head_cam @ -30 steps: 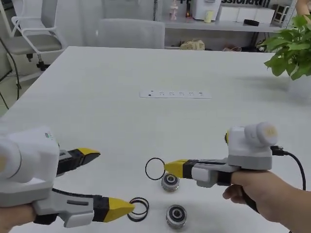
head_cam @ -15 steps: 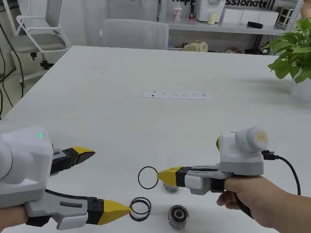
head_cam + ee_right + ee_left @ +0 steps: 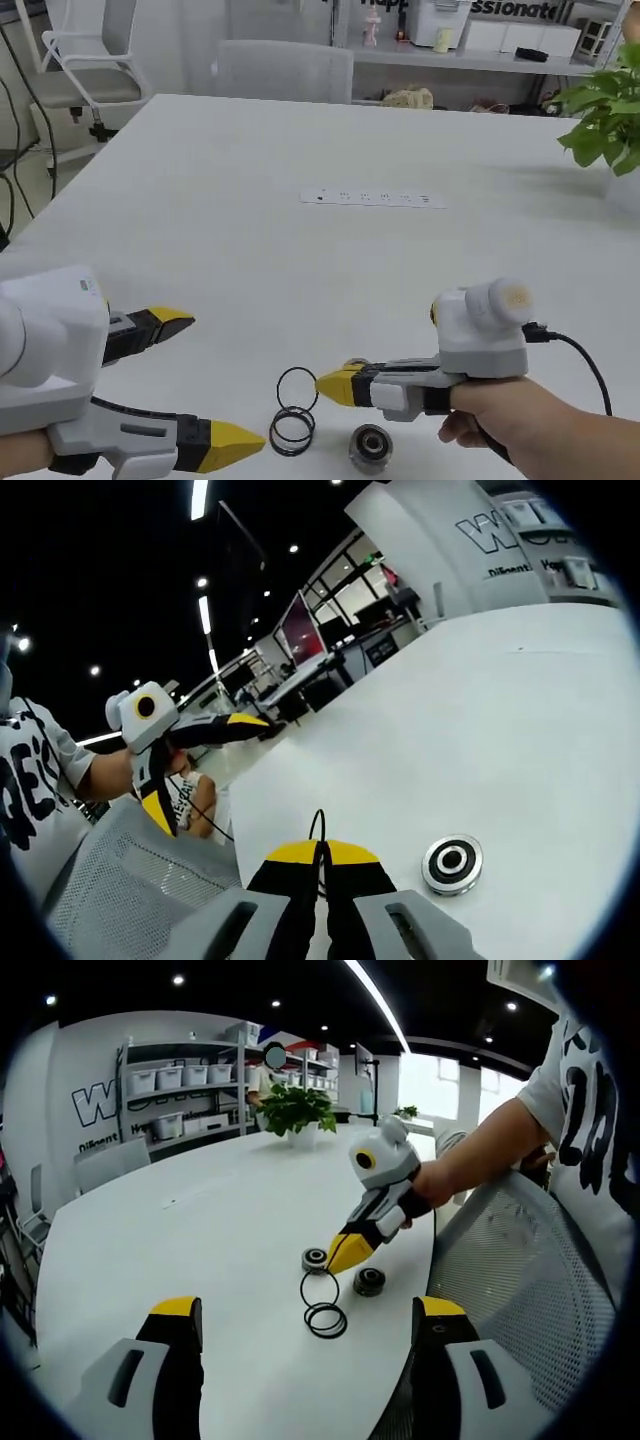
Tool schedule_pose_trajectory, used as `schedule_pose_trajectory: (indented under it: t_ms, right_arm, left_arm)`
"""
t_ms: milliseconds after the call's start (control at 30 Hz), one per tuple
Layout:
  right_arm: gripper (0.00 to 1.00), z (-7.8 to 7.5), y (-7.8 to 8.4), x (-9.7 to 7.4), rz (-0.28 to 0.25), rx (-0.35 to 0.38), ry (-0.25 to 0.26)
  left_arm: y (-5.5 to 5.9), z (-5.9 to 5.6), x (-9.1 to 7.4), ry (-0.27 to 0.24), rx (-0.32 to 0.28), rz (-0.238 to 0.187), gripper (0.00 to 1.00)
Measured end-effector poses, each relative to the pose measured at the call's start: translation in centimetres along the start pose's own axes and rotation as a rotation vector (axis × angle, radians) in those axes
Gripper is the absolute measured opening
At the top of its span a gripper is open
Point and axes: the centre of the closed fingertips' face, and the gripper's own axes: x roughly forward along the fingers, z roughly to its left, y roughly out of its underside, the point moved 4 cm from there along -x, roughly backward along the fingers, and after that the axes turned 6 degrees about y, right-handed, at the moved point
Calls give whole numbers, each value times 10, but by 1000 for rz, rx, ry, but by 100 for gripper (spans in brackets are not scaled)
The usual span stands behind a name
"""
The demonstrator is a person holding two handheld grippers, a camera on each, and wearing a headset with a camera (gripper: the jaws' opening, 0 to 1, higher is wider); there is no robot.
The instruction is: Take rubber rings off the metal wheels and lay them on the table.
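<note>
My right gripper (image 3: 330, 385) is shut on a thin black rubber ring (image 3: 298, 388) that hangs from its yellow tips just above the table. Two more black rings (image 3: 292, 430) lie overlapped on the table right below it. One metal wheel (image 3: 371, 447) lies close under the right gripper's body. In the left gripper view that wheel (image 3: 369, 1281) and a second wheel (image 3: 315, 1258) sit either side of the right gripper's tips (image 3: 348, 1252). My left gripper (image 3: 205, 380) is open at the lower left, a short way from the rings. In the right gripper view a wheel (image 3: 452, 863) lies beside the shut jaws.
The white table (image 3: 300, 260) stretches far ahead, with a white power strip (image 3: 372, 198) lying flat in its middle. A potted plant (image 3: 605, 105) stands at the far right edge. Office chairs (image 3: 285, 70) stand behind the table.
My right gripper has carried the held ring left and towards me, so it now hangs close over the rings lying on the table. The left gripper stays open in place.
</note>
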Motion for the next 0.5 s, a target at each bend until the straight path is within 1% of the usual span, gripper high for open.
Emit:
schedule_pose_trajectory:
  t_ms: [167, 500]
  right_arm:
    - [0, 0, 6, 4, 24, -5, 0]
    - [0, -9, 14, 8, 53, 6, 24]
  left_arm:
    - [1, 1, -2, -5, -2, 1, 84]
    - [5, 1, -3, -7, -13, 7, 84]
